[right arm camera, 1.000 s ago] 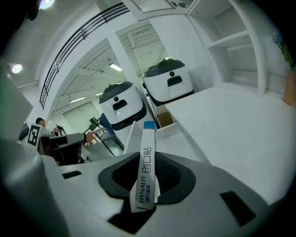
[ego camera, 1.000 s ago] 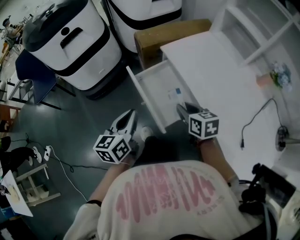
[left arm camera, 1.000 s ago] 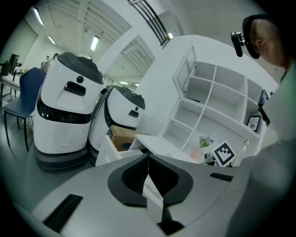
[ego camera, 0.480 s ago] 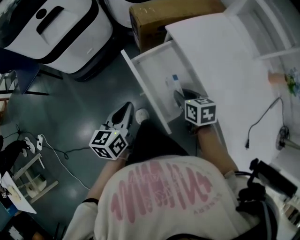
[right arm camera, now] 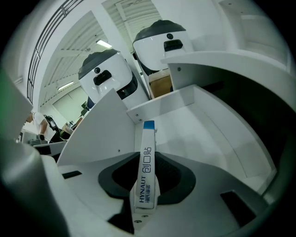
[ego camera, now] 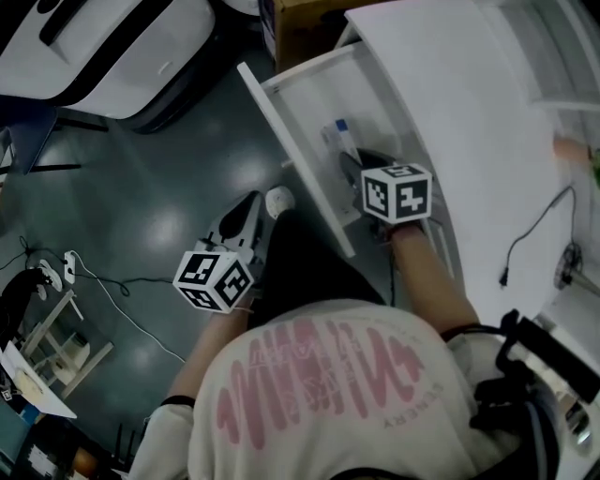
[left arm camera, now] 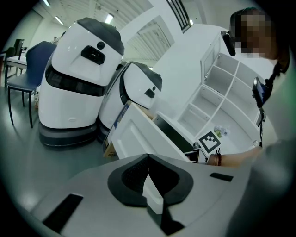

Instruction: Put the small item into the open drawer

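The right claw (right arm camera: 146,196) pinches the box (right arm camera: 147,157) edgewise, angled down into the open drawer (right arm camera: 203,125), seemingly for release. The left claw (left arm camera: 148,178), closed and empty, hangs clear outside.

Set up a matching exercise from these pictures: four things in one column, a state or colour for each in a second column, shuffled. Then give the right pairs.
Things
1. left gripper
2. right gripper
3. drawer
4. cardboard box

States
A. pulled open
B. shut on the bandage box
C. shut, with nothing between the jaws
D. brown

Pairs: 1-C, 2-B, 3-A, 4-D
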Available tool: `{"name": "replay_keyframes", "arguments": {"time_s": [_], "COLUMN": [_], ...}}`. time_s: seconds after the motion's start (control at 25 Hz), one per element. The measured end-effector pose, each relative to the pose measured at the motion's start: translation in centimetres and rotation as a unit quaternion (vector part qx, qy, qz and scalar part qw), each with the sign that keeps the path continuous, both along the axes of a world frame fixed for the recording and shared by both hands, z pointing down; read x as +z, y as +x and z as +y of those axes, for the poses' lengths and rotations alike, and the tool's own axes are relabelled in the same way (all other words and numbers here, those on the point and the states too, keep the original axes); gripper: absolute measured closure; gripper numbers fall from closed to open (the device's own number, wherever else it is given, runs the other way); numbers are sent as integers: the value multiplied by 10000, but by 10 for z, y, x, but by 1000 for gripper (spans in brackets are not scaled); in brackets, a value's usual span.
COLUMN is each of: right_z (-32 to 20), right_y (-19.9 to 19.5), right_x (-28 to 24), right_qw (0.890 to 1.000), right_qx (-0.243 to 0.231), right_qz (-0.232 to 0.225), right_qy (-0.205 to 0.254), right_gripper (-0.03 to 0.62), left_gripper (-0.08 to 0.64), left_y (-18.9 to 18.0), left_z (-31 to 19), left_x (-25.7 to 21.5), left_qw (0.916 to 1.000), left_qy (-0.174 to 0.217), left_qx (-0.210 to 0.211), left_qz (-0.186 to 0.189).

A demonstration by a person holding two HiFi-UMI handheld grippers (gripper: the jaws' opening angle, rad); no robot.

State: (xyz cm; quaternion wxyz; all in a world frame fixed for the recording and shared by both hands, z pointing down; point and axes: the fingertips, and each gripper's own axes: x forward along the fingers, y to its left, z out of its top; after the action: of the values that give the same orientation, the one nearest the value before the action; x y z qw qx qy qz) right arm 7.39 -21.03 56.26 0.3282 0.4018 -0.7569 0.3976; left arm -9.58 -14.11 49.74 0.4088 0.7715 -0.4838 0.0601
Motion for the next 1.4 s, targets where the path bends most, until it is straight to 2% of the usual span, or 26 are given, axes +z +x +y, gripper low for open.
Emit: {"name": "replay_keyframes", "arguments": {"time_s": [0.48,1.0,1.4], "right_z": [5,11,1], "right_y": [-4,-4,1], "right_x": [19,30,39], "right_qw": [9997,9988,9988], "right_qx": [-87,-298,-150], "right_qz": [232,374,379], "right_qy": [-37,-95,-266], "right_gripper": [488,486,486], "left_gripper": [531,531,531], "left_y": [5,2,-2], "left_z": [14,25,20], "left_x": [17,17,20], "left_qw": [9998,9996,9998], "left_qy": [-2,40,-15], "left_qx": [-80,-259,-209], "left_qz": [161,138,77]}}
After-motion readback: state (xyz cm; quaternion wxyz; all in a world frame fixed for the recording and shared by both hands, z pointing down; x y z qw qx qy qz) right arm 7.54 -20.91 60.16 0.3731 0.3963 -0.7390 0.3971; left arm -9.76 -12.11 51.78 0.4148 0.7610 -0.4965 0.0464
